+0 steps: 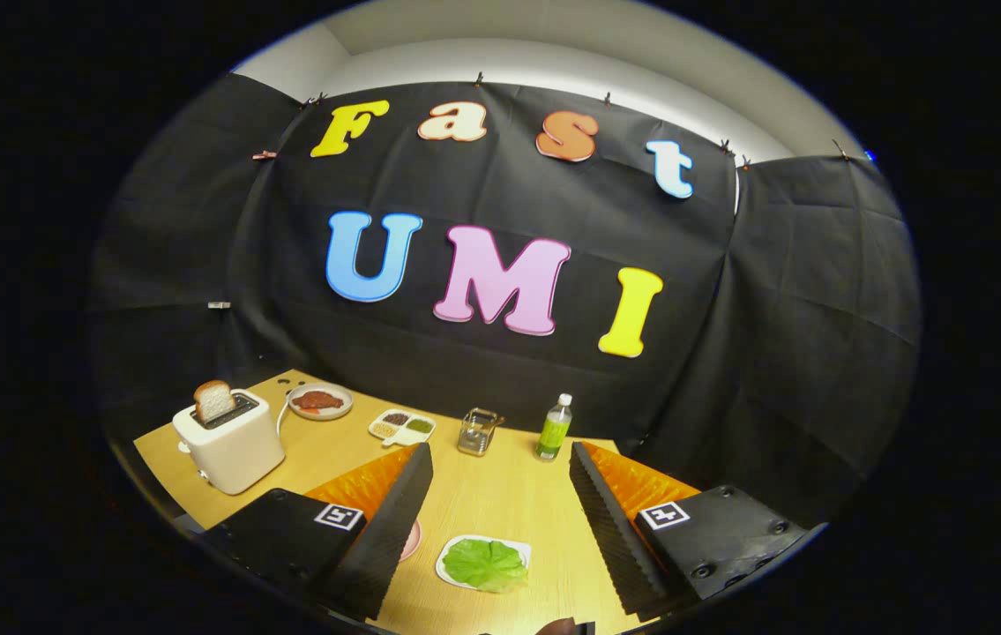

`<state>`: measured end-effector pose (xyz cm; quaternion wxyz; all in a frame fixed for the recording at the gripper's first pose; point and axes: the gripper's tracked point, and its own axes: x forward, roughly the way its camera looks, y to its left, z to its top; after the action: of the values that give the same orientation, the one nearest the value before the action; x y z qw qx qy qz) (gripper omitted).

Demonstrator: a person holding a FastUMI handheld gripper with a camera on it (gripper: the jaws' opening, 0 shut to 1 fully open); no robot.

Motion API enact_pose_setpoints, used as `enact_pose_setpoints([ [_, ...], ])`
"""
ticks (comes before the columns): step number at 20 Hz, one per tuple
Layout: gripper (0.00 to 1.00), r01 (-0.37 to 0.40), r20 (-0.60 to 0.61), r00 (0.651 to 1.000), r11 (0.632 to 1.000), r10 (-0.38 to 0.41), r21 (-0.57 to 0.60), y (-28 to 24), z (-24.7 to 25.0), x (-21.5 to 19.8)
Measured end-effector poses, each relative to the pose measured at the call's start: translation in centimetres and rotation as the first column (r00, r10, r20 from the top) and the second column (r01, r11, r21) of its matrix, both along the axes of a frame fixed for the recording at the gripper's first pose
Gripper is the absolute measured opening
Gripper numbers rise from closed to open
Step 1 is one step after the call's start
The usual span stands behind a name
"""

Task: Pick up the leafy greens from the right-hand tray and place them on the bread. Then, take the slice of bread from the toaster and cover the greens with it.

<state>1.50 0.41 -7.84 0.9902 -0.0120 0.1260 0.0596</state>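
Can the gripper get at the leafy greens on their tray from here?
Probably yes: the gripper is open, the leafy greens lie uncovered on the white tray between its fingers, with nothing above them.

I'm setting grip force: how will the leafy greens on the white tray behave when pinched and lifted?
The leafy greens look thin and ruffled, so probably floppy, light and easily torn. They lie flat on the white tray, so catching an edge may be hard. The open gripper hovers above them.

A pink plate (412, 540) lay mostly hidden behind the gripper's (500, 529) left finger, its contents unseen.
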Motion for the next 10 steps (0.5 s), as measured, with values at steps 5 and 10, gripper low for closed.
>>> enact_pose_setpoints([
  [5,0.98,-0.115,-0.238,0.964,0.992,0.122,0.041,0.7,-10.1,0.2],
  [10,0.97,-0.241,-0.413,0.885,0.97,0.213,-0.018,0.1,-19.6,0.9],
])
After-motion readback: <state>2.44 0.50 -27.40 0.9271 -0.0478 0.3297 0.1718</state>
